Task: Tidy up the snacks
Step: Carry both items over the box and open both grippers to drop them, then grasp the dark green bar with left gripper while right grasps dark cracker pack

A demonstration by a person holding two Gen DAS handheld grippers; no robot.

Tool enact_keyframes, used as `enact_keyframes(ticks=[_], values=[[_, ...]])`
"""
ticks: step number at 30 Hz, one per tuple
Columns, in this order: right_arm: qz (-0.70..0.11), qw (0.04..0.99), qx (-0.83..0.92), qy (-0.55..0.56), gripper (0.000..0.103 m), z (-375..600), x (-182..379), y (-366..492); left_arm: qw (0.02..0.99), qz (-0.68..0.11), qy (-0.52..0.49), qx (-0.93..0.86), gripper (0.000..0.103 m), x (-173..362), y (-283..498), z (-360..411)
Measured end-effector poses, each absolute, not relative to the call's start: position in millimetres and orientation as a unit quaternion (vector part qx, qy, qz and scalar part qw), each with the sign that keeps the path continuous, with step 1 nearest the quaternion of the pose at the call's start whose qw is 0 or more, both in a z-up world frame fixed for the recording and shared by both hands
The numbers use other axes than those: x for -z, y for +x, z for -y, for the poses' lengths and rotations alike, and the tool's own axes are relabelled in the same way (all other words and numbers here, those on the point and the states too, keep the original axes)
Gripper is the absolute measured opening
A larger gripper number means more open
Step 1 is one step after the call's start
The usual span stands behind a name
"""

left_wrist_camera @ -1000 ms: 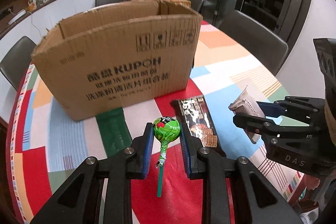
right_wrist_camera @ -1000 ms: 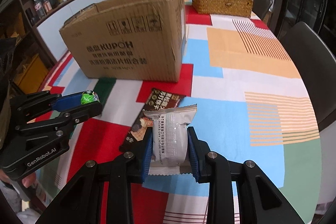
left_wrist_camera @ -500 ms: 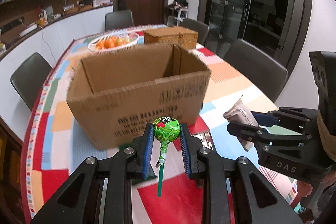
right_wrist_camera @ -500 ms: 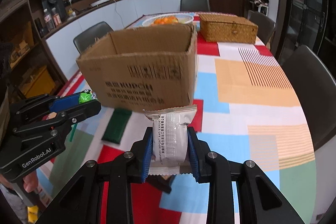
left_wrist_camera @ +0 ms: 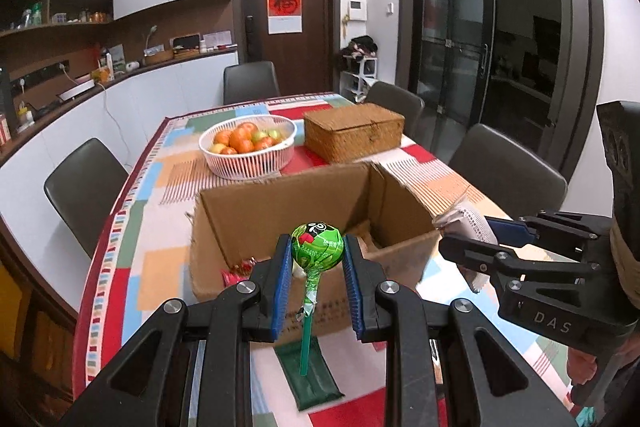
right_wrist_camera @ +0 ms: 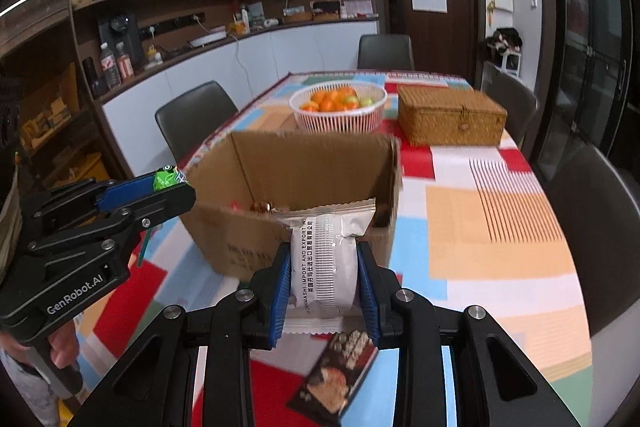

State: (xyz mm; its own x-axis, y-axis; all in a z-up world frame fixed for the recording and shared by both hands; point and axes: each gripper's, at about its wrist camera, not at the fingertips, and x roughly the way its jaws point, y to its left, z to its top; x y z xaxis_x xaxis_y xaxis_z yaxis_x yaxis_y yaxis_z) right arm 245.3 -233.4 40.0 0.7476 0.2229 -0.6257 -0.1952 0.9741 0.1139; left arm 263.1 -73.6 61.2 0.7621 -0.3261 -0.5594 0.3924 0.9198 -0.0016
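Note:
My left gripper (left_wrist_camera: 316, 259) is shut on a green lollipop (left_wrist_camera: 317, 246), stick hanging down, held above the near wall of the open cardboard box (left_wrist_camera: 280, 203). My right gripper (right_wrist_camera: 323, 281) is shut on a white snack packet (right_wrist_camera: 326, 259), held upright just in front of the box (right_wrist_camera: 312, 163). The box holds a few wrapped snacks (right_wrist_camera: 262, 207). Each gripper shows in the other's view: the right one with its packet (left_wrist_camera: 466, 227), the left one with the lollipop (right_wrist_camera: 166, 179). A dark biscuit packet (right_wrist_camera: 334, 375) lies on the table below the right gripper.
A dark green flat packet (left_wrist_camera: 312, 375) lies on the colourful tablecloth (right_wrist_camera: 480, 219) before the box. Behind the box stand a white basket of fruit (left_wrist_camera: 248, 147) and a wicker box (left_wrist_camera: 354, 125). Grey chairs (left_wrist_camera: 80, 187) surround the table.
Both grippers have risen with their snacks and moved toward the box. The views now look over the near wall into the open box; before they faced its side.

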Motion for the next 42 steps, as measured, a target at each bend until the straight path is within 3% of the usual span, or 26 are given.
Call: enact_keyframes(ticks=[11, 22, 24, 25, 27, 35, 42], values=[[-0.309, 0.944, -0.116, 0.022, 0.032, 225.4, -66.4, 289.6, 0.933, -0.307, 0.026, 0.184, 0.025, -70.1, 312.7, 65.3], [-0.366, 0.922, -0.120, 0.041, 0.032, 217.1, -47.8, 349.9, 0.913, -0.375, 0.011, 0.159, 0.026, -43.4, 372.5, 59.6], [-0.372, 0.920, -0.119, 0.043, 0.033, 214.9, -43.6, 354.8, 0.915, -0.377, 0.018, 0.145, 0.037, -39.6, 376.4, 59.3], [-0.371, 0.920, -0.117, 0.043, 0.037, 214.1, -42.0, 356.9, 0.915, -0.378, 0.019, 0.139, 0.048, -38.8, 376.5, 58.1], [-0.375, 0.920, -0.104, 0.039, 0.052, 213.1, -40.6, 358.1, 0.918, -0.373, 0.015, 0.135, 0.049, -37.7, 371.6, 54.6], [-0.353, 0.932, -0.078, 0.031, 0.053, 212.8, -42.2, 326.0, 0.929, -0.347, 0.019, 0.126, 0.054, -40.1, 327.0, 45.9], [-0.333, 0.940, -0.063, 0.034, 0.063, 217.0, -42.1, 284.9, 0.931, -0.334, 0.031, 0.146, 0.058, -38.5, 289.0, 46.3]])
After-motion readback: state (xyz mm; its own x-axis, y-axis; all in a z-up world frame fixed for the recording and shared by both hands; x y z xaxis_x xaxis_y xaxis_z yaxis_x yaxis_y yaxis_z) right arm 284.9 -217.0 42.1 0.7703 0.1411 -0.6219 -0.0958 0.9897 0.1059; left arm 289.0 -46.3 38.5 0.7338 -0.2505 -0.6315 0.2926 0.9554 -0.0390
